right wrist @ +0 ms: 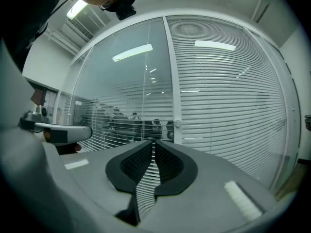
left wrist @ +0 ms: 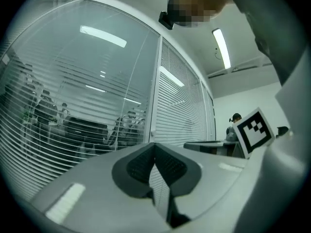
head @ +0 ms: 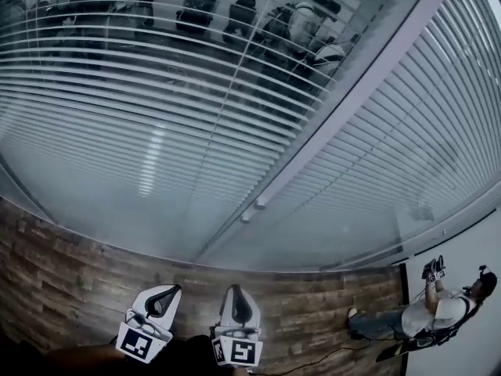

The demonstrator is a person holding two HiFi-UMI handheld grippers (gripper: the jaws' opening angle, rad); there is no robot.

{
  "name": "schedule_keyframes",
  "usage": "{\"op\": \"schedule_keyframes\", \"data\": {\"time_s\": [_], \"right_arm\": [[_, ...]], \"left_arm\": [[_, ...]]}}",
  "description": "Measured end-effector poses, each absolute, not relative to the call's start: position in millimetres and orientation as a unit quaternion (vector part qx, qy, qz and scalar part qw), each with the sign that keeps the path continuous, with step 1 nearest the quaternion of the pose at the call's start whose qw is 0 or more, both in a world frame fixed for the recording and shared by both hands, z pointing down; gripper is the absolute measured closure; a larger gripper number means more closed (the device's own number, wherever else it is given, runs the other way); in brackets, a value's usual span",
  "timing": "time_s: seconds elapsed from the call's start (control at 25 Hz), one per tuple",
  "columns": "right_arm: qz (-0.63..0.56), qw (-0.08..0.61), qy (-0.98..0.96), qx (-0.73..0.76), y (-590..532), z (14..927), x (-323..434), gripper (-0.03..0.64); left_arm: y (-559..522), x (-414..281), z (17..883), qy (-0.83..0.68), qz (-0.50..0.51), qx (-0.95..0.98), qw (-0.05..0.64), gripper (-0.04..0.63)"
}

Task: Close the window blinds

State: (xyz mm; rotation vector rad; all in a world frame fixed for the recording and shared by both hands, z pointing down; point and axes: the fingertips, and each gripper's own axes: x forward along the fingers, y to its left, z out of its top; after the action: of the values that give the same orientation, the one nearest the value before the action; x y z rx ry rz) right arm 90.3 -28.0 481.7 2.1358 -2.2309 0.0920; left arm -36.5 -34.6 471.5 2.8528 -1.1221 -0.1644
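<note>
Two glass panels carry slatted blinds. Through the left panel's blinds (head: 117, 77) (right wrist: 121, 115) (left wrist: 73, 125) I can see chairs and people in the room behind. The slats of the right panel's blinds (head: 407, 147) (right wrist: 228, 96) (left wrist: 180, 110) hide what lies behind them. A pale upright post (head: 344, 108) with small knobs (head: 259, 204) (right wrist: 178, 124) divides the panels. My left gripper (head: 164, 292) (left wrist: 155, 147) is shut and empty, well back from the glass. My right gripper (head: 237, 296) (right wrist: 153, 144) stands beside it with a thin slit between its pads and nothing in it.
A wood-pattern floor (head: 70, 280) runs along the foot of the glass. At the lower right another person (head: 438, 312) holds grippers by a white wall. The right gripper's marker cube (left wrist: 252, 130) shows in the left gripper view.
</note>
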Motion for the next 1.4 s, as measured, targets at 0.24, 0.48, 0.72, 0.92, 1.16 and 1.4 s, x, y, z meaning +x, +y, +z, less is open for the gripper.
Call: {"op": "schedule_keyframes", "data": {"time_s": [0.24, 0.48, 0.72, 0.92, 1.16, 1.4], "right_arm": [[0.030, 0.023, -0.710, 0.703, -68.5, 483.0, 116.5, 0.584], [0.012, 0.042, -0.727, 0.685, -112.1, 486.2, 125.3, 0.529], [-0.010, 0.060, -0.733, 0.677, -154.6, 475.6, 143.8, 0.496], [-0.012, 0.075, -0.732, 0.678, -181.9, 477.8, 147.7, 0.466], [-0.030, 0.105, -0.724, 0.681, -199.7, 480.5, 151.5, 0.454], [-0.043, 0.128, -0.719, 0.682, -213.8, 475.9, 153.9, 0.458]], "left_arm": [[-70.3, -18.1, 478.7, -0.364, -0.042, 0.929, 0.046, 0.594], [-100.3, -15.7, 490.1, -0.394, -0.049, 0.917, 0.040, 0.594], [-119.7, -1.4, 479.0, -0.404, -0.049, 0.913, 0.027, 0.594], [-128.1, 1.1, 482.2, -0.414, -0.046, 0.909, 0.032, 0.594], [-136.9, -0.4, 488.1, -0.419, -0.042, 0.906, 0.037, 0.594], [-142.4, 7.3, 490.5, -0.415, -0.035, 0.908, 0.043, 0.594]]}}
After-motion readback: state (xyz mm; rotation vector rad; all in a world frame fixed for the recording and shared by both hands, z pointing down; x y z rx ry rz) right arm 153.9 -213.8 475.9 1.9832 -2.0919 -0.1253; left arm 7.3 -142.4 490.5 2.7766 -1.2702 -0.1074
